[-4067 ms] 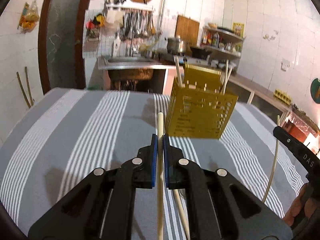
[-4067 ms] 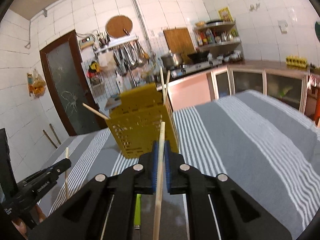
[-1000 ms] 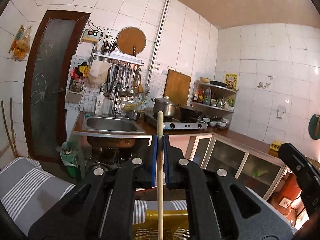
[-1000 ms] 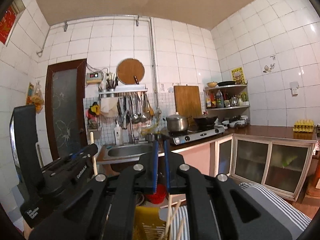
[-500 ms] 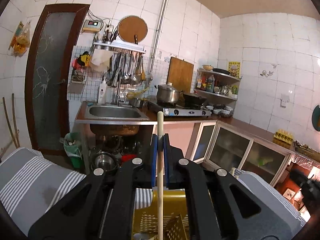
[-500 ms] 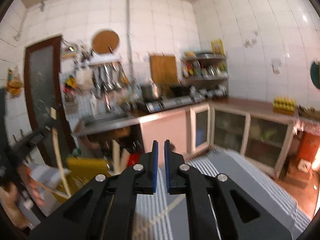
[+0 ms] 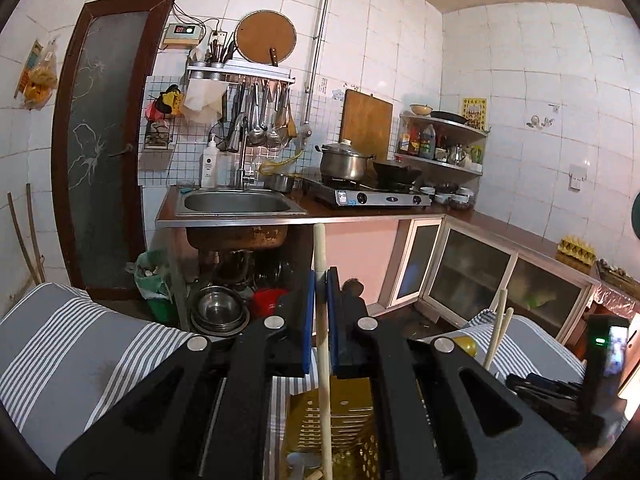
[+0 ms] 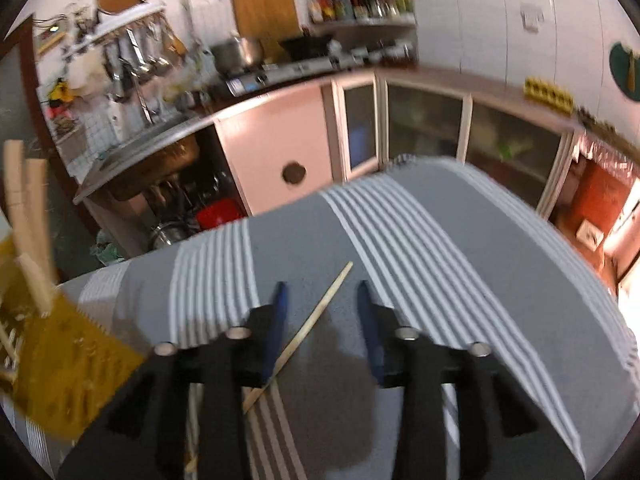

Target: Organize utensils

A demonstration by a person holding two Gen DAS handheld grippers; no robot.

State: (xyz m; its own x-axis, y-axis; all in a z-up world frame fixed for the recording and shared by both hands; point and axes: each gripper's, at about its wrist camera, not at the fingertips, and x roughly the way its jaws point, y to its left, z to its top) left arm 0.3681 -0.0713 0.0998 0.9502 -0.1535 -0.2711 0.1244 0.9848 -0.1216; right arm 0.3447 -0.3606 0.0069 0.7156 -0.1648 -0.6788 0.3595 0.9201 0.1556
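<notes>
In the left wrist view, one upright chopstick point(image 7: 320, 256) is rising at the centre, two standing chopsticks point(image 7: 496, 320) are showing at four o'clock, and one yellow basket point(image 7: 344, 420) is sitting at six o'clock. In the right wrist view, one loose chopstick point(image 8: 320, 312) is lying near the centre, a second stick point(image 8: 193, 420) is lying at seven o'clock, and at least three basket sticks point(image 8: 38, 208) are poking up at nine o'clock.

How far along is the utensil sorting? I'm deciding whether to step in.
Partly done: several chopsticks already stand in the yellow basket. In hand: the left hand-held gripper clamps one chopstick above the basket. Left: a chopstick on the cloth beneath the right hand-held gripper, whose jaws have just been opening.
</notes>
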